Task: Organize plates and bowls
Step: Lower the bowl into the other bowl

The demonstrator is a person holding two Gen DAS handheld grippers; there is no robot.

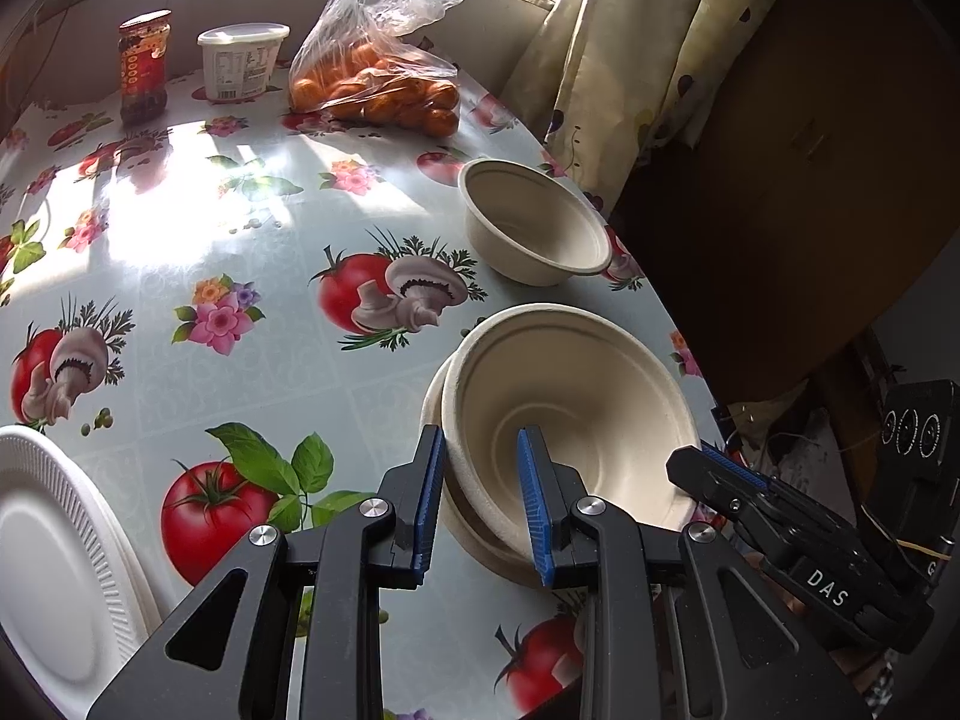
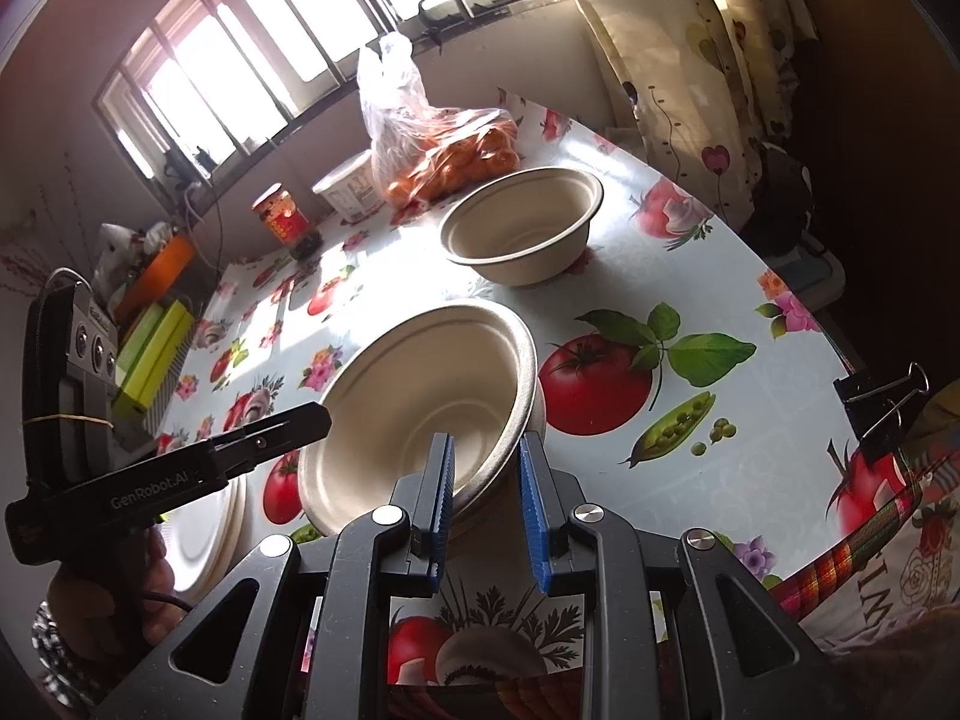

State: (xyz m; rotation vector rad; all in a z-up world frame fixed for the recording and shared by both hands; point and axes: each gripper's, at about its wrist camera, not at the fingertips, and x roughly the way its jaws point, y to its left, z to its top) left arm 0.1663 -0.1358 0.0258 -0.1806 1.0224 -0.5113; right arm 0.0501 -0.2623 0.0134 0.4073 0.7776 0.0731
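Broadly, by size:
Table (image 1: 180,228): covered in a cloth printed with tomatoes, mushrooms and flowers; sunlit near the window.
Curtain (image 1: 630,60): hung past the far right edge.
Bag (image 1: 384,78): clear plastic, full of orange fruit, at the far end.
Plates (image 1: 54,546): white, stacked at the near left edge.
Stacked bowls (image 1: 576,414): beige, top one tilted inside a lower one, near the right edge.
Lone bowl (image 1: 534,222): beige, upright, just beyond the stack, apart from it.
Tub (image 1: 240,60): white, lidded, beside the bag.
Jar (image 1: 143,66): red label, left of the tub.
Left gripper (image 1: 480,498): jaws partly open, astride the top bowl's near rim, one blue pad outside, one inside; contact unclear.
Right gripper (image 2: 486,498): jaws partly open, astride the rim on the opposite side of the same bowl; squeeze not discernible.
Clip (image 2: 882,402): black binder type, on the table's right edge.
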